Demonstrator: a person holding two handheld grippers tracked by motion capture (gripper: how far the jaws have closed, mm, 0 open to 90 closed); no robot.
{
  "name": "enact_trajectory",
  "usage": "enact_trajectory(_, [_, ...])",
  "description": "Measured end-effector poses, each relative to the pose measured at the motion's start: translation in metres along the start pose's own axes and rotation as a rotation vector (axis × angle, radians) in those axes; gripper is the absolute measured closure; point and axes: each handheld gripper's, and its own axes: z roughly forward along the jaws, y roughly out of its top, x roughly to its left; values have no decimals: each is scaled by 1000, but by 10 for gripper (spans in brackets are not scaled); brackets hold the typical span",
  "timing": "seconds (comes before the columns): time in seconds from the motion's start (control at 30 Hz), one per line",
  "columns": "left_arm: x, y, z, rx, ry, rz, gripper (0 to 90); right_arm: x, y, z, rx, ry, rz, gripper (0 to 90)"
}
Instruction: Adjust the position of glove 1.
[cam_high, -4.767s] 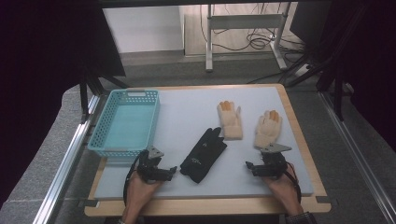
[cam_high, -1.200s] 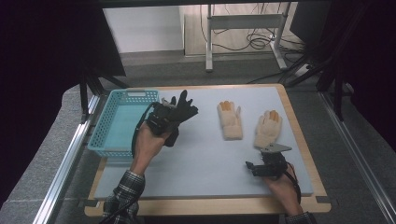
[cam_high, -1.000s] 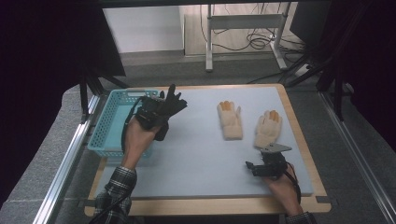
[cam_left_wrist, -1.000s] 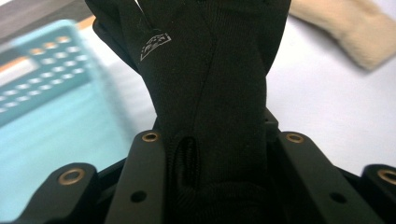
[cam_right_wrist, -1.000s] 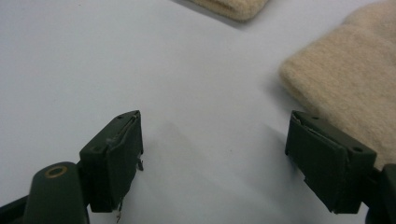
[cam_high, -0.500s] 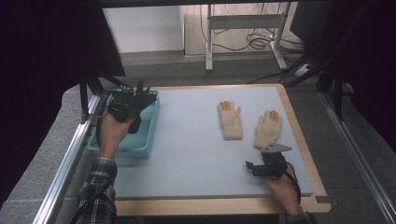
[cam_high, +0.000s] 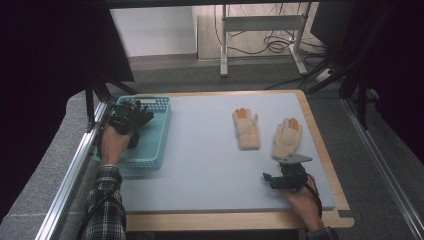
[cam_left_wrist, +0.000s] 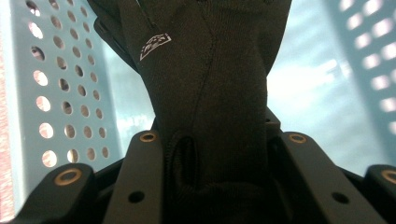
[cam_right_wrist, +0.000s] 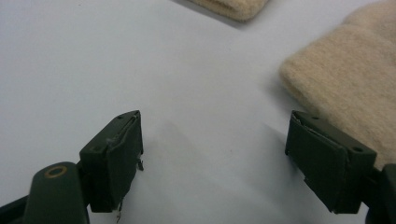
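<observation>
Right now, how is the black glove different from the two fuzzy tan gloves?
The black glove is dark, thin and smooth; the tan gloves are pale and fuzzy with orange fingertips. The black glove is pinched in the left gripper over the blue basket; the tan gloves lie flat on the table, untouched, near the open right gripper. All three are gloves.

Black glove (cam_left_wrist: 210, 93) with white logo, perforated teal basket (cam_high: 155, 145), two beige gloves (cam_high: 246, 131), plaid sleeve (cam_high: 105, 205)

Table (cam_high: 200, 165), basket (cam_high: 159, 135), 2 beige gloves (cam_high: 246, 129)
</observation>
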Motion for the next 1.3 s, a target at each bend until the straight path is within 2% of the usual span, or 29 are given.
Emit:
enact_trajectory(0.07, [3,0,8,27,44,7,660,0,0,0,0,0,0,185])
enact_trajectory(0.23, [9,-4,16,54,65,-5,648,0,0,0,0,0,-1,185])
enact_trajectory(0.3, [10,-6,20,64,71,1,610,0,0,0,0,0,0,185])
enact_trajectory(0.37, [11,-7,21,64,90,14,530,0,0,0,0,0,-1,185])
enact_trajectory(0.5, [13,-8,21,78,85,16,294,0,0,0,0,0,-1,185])
enact_trajectory(0.53, [16,-9,19,74,48,3,248,0,0,0,0,0,0,185])
enact_trajectory(0.63, [17,-11,16,71,47,1,130,0,0,0,0,0,-1,185])
enact_trajectory(0.67, [19,-14,11,63,25,-2,107,0,0,0,0,0,0,185])
enact_trajectory(0.7, [19,-14,11,63,25,-2,86,0,0,0,0,0,0,185])
enact_trajectory(0.77, [23,-16,6,42,-10,-25,66,0,0,0,0,0,0,185])
enact_trajectory(0.83, [27,-22,-3,-12,-61,-62,41,0,0,0,0,0,0,185])
enact_trajectory(0.9, [28,-24,-5,-29,-78,-66,32,0,0,0,0,0,0,185])
enact_trajectory(0.97, [29,-28,-9,-63,-112,-76,28,0,0,0,0,1,1,185])
enact_trajectory(1.0, [27,-32,-13,-89,-133,-72,25,0,0,0,0,1,1,185])
enact_trajectory(1.03, [27,-32,-13,-89,-133,-72,19,0,0,0,0,1,1,185])
enact_trajectory(1.07, [24,-36,-16,-123,-153,-72,15,0,0,0,1,5,2,176])
enact_trajectory(1.2, [18,-39,-21,-166,-172,-62,12,-1,0,0,8,26,-3,134])
enact_trajectory(1.3, [8,-43,-27,-227,-212,-49,8,1,1,1,21,26,-21,117])
